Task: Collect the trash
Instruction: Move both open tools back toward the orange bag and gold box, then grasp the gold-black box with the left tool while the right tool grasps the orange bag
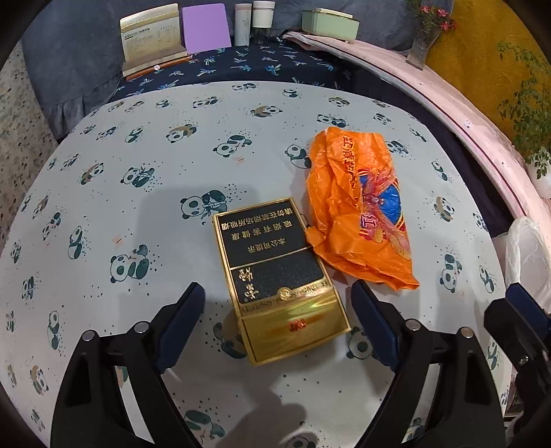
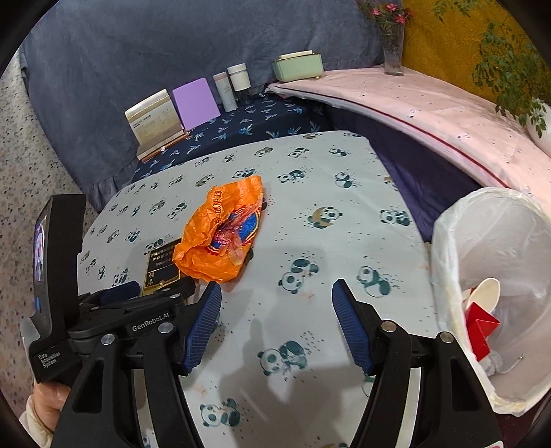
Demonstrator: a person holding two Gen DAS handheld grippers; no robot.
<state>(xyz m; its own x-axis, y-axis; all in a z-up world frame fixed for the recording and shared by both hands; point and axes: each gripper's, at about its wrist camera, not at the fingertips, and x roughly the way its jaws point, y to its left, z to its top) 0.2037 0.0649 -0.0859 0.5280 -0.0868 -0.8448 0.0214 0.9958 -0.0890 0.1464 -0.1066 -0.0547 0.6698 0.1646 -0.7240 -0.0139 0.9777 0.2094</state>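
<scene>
A black and gold cigarette box [image 1: 275,275] lies flat on the panda-print table [image 1: 137,206]. My left gripper [image 1: 277,303] is open, with one finger on each side of the box's near end, not touching it. A crumpled orange plastic bag [image 1: 358,206] lies just right of the box. In the right wrist view the bag [image 2: 220,234] partly covers the box [image 2: 162,265]. My right gripper [image 2: 277,310] is open and empty above bare cloth, right of the left gripper [image 2: 151,293]. A white-lined trash bin [image 2: 447,241] stands at the table's right edge and holds paper scraps.
Behind the table, a dark blue cloth carries a card stand [image 1: 151,38], a purple board [image 1: 206,27], two white bottles [image 1: 255,20] and a pale green box [image 1: 330,24]. A pink-covered ledge [image 2: 430,113] with a vase and plants runs along the right.
</scene>
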